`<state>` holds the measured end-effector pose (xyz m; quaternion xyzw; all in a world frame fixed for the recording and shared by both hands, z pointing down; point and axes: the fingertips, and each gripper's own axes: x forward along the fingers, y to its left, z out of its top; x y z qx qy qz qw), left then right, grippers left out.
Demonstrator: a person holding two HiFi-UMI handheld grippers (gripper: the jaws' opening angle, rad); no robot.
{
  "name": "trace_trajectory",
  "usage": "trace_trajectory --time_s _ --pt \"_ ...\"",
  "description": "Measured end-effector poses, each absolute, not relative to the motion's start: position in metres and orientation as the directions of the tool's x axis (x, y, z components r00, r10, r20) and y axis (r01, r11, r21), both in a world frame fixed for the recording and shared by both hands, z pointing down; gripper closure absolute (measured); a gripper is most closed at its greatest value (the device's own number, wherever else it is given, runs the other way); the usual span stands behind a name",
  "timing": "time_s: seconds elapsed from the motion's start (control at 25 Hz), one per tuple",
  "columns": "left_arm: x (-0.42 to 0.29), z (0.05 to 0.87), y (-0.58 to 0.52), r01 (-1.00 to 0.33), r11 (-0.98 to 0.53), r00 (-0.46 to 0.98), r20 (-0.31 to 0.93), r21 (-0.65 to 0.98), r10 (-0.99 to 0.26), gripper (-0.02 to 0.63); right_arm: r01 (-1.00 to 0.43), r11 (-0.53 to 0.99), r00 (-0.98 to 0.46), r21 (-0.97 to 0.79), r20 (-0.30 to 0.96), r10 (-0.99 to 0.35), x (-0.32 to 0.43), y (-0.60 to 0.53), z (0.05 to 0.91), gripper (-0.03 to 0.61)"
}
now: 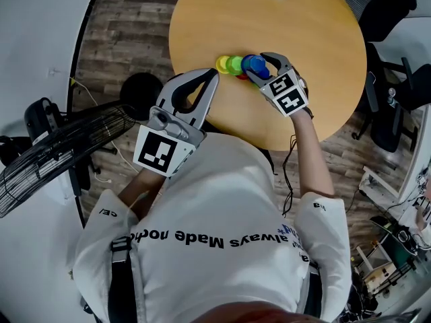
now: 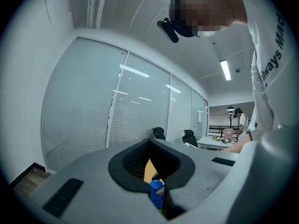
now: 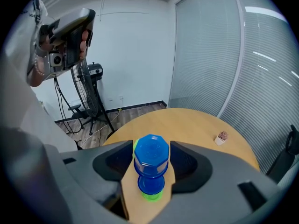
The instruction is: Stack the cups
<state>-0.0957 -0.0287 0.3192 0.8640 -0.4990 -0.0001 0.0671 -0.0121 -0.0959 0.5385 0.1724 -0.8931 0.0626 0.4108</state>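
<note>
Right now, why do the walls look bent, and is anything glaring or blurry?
Left gripper view: the wide lens bows the blinds, and the ceiling light glares white. Right gripper view: corners go black, yet the blue cup is sharp. Head view: even light on the round table, the floor curving at the edges.

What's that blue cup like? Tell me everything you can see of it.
The blue cup looks like glossy plastic, with an eight-sided face on top and a narrower waist below. It stands upright on a green cup on the round wooden table, between the open jaws of the right tool. Whether the tool touches it is unclear.
</note>
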Motion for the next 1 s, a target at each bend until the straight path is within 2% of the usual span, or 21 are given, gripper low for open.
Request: trace_trajectory --time_s 0.28,0.56,1.0 --pt "-0.089 0.313 -0.031 -0.85 -0.518 0.524 0.054 0.094 -0.85 0.591 -0.391 0.92 -0.644 0.034 0.704 -0.3 -0.012 -0.1 0.507 0.316" --pt "-0.076 0.303 -0.036 -0.832 -0.55 0.554 0.04 0.074 -0.832 0.591 -0.495 0.869 -0.689 0.026 0.597 -0.41 0.004 -0.102 0.464 0.322" --pt "-0.045 0.293 -0.039 -0.783 -0.62 0.622 0.037 0.051 -0.782 0.591 -0.645 0.761 -0.681 0.064 0.404 -0.611 0.047 -0.085 0.377 0.428"
